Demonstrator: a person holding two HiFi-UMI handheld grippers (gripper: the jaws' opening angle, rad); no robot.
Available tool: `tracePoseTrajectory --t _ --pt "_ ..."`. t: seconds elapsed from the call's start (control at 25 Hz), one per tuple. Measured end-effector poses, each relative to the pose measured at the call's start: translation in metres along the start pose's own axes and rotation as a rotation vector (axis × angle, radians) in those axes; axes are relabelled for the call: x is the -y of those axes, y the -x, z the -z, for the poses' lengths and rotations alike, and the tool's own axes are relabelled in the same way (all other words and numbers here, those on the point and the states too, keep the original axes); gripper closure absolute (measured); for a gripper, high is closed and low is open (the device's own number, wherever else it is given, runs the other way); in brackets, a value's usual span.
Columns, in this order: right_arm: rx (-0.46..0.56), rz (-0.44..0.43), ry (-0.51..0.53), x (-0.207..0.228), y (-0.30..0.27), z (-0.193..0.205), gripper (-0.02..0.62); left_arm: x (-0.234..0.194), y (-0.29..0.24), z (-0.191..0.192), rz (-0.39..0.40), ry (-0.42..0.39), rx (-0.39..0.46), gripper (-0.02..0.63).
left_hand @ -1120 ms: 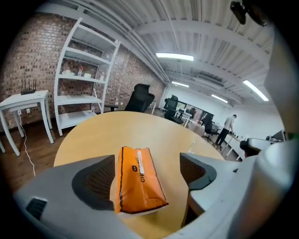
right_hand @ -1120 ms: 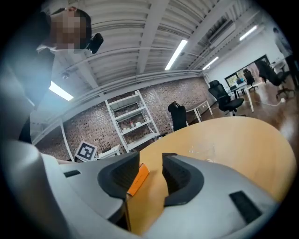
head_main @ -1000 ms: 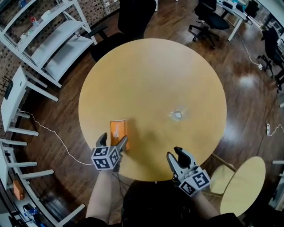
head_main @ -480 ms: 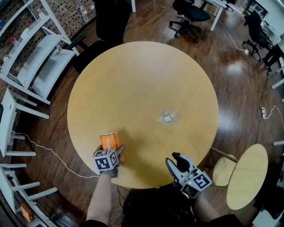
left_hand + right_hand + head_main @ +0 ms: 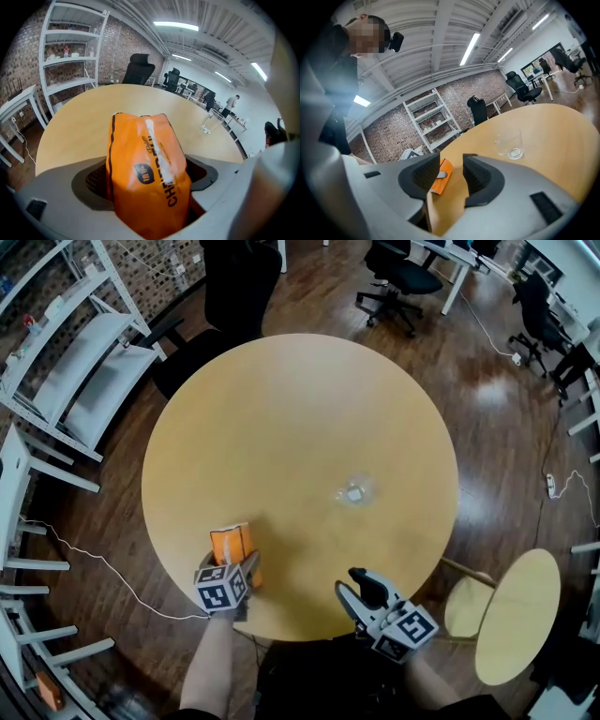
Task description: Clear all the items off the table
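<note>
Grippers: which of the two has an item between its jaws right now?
The left gripper: its jaws are closing on the orange packet. The right gripper has open jaws with nothing between them.

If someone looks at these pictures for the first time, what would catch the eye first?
The orange packet stands out most, between the closing jaws of the left gripper at the near left edge of the round table. A clear glass stands alone right of the middle, and the right gripper is open and empty at the near edge.

Bright ceiling strip lights (image 5: 176, 24) illuminate evenly; fisheye edges darken.
</note>
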State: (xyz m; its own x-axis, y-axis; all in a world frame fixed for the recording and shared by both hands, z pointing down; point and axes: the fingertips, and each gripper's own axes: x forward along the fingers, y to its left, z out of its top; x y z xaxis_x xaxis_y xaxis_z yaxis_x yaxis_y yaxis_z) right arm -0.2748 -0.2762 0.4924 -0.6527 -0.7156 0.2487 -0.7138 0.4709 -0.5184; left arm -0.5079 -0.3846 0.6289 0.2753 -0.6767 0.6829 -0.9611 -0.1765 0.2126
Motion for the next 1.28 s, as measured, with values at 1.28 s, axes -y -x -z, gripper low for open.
tracePoseTrajectory --t 1.28 --pt "0.798 0.789 -0.091 0.093 0.497 0.003 0.453 0.520 0.077 -0.004 0.853 -0.374 0.224 0.160"
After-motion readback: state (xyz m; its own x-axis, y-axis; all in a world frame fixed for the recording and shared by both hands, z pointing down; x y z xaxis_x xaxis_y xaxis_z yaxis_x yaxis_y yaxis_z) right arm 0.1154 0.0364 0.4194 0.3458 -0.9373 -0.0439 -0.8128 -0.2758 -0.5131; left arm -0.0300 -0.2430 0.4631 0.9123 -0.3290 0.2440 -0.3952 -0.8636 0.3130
